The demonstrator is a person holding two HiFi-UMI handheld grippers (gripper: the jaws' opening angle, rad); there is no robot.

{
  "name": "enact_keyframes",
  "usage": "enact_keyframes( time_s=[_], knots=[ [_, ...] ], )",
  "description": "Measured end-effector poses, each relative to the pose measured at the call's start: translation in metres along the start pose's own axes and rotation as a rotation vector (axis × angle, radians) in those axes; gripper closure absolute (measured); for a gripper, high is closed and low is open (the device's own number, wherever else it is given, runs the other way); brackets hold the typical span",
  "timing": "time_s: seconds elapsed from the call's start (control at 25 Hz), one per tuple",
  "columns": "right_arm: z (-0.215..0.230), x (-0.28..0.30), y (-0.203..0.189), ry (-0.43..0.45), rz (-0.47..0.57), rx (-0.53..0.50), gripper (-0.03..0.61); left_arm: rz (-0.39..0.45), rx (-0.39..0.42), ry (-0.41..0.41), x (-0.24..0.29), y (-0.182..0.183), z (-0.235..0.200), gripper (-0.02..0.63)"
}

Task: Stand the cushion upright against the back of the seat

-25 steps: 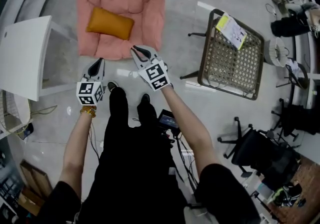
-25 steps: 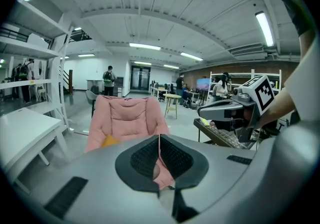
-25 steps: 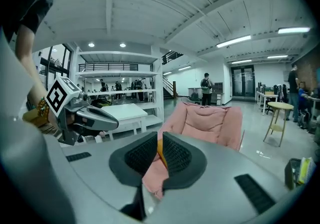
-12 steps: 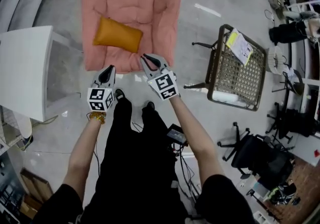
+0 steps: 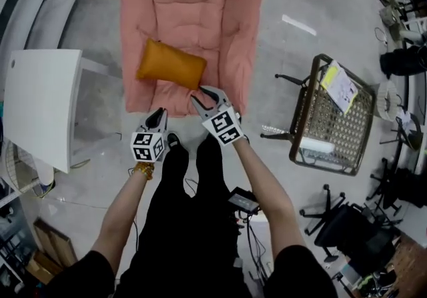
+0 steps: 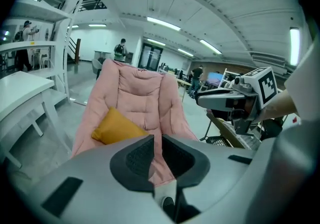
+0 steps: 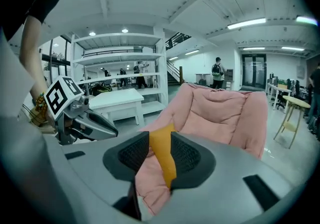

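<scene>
An orange cushion [image 5: 170,63] lies flat on the left part of the seat of a pink padded chair [image 5: 193,10]. My left gripper [image 5: 159,114] hovers just before the chair's front edge, left of centre. Its jaws are opening, a narrow slit shows, and nothing is between them. My right gripper [image 5: 204,94] hangs over the seat's front edge, a little right of the cushion, jaws opening and empty. In the left gripper view the cushion [image 6: 117,128] lies ahead of the left gripper [image 6: 157,140]. In the right gripper view the cushion [image 7: 162,153] shows beyond the gap of the right gripper [image 7: 160,138].
A white table [image 5: 40,103] stands left of the chair. A dark-framed wicker seat [image 5: 330,117] with a leaflet on it stands to the right. Black office chairs [image 5: 347,217] crowd the lower right. White shelving [image 7: 115,67] rises behind the table. My feet stand just before the chair.
Both grippers have moved forward and down to the chair's front edge. The chair and cushion have come closer in view. The right jaws have parted; the left show a slit.
</scene>
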State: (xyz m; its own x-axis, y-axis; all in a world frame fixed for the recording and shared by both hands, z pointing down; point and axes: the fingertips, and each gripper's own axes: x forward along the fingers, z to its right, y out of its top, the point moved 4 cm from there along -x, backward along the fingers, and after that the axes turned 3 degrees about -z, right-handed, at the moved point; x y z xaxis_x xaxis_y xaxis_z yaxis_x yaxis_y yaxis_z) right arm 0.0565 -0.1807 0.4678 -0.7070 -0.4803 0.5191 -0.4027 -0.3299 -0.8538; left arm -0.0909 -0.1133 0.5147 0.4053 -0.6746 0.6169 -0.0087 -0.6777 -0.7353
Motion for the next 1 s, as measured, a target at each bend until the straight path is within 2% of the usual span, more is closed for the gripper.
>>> enact_keyframes(
  time_s=[0.24,0.44,0.6,0.8,1.0],
  knots=[
    [0.029,0.036,-0.021,0.098,-0.024,-0.062,0.439,-0.026,-0.077,0.048,0.037,-0.018,-0.007,0.548],
    [0.035,0.068,-0.046,0.145,-0.082,-0.090,0.410,-0.055,-0.134,0.024,0.074,-0.040,-0.023,0.503],
    [0.063,0.098,-0.074,0.156,-0.127,-0.100,0.376,-0.088,-0.180,0.008,0.121,-0.068,-0.050,0.464],
    [0.087,0.138,-0.106,0.187,-0.188,-0.144,0.347,-0.090,-0.211,0.003,0.157,-0.089,-0.086,0.438],
    [0.106,0.182,-0.128,0.205,-0.221,-0.156,0.318,-0.071,-0.245,-0.041,0.190,-0.097,-0.109,0.382]
  ],
)
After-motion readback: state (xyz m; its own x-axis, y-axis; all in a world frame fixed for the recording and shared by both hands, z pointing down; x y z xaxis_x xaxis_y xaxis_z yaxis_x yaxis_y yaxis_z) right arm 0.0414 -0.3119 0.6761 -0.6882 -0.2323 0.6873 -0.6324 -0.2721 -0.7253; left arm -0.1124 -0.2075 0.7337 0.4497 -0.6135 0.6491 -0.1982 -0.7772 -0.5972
